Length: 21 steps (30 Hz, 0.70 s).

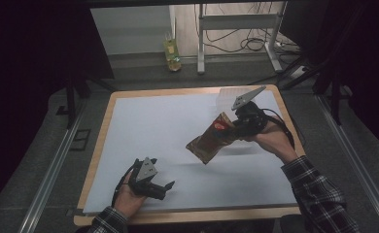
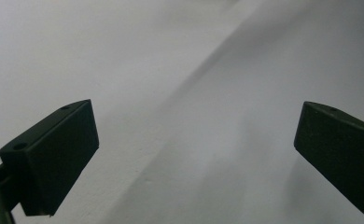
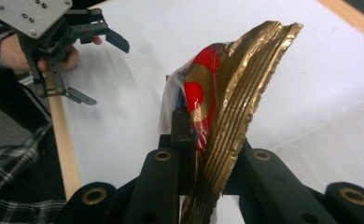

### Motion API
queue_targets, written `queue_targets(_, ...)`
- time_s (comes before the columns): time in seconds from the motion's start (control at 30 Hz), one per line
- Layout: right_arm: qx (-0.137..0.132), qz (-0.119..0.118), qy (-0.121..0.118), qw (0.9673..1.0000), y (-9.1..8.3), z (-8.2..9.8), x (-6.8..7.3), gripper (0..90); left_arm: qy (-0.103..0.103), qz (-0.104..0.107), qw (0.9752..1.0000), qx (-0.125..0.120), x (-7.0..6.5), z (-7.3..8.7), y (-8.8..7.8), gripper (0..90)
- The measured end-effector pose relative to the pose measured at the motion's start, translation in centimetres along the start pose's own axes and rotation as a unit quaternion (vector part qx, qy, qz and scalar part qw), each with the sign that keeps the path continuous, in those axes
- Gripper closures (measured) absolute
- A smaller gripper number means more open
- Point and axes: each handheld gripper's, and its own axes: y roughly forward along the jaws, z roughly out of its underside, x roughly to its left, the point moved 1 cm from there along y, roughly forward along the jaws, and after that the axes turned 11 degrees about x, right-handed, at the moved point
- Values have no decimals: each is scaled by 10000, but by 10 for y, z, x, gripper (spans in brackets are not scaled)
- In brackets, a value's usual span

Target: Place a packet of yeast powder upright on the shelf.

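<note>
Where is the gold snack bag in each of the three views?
High view: gold snack bag right of centre, lifted above the white mat.
Left gripper view: the bag is not in it.
Right gripper view: bag at centre, clamped by the right gripper.
Shared landmark: the white mat.

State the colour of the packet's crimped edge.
Gold on the packet, seen best in the right gripper view, where the right gripper clamps it.
</note>
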Motion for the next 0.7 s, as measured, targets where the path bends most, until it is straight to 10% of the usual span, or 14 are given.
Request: queue_targets(0.7, -38, 739, -393, 9965, -59, -14, -33, 808, 89, 72, 9999, 27, 1, 1, 2, 1)
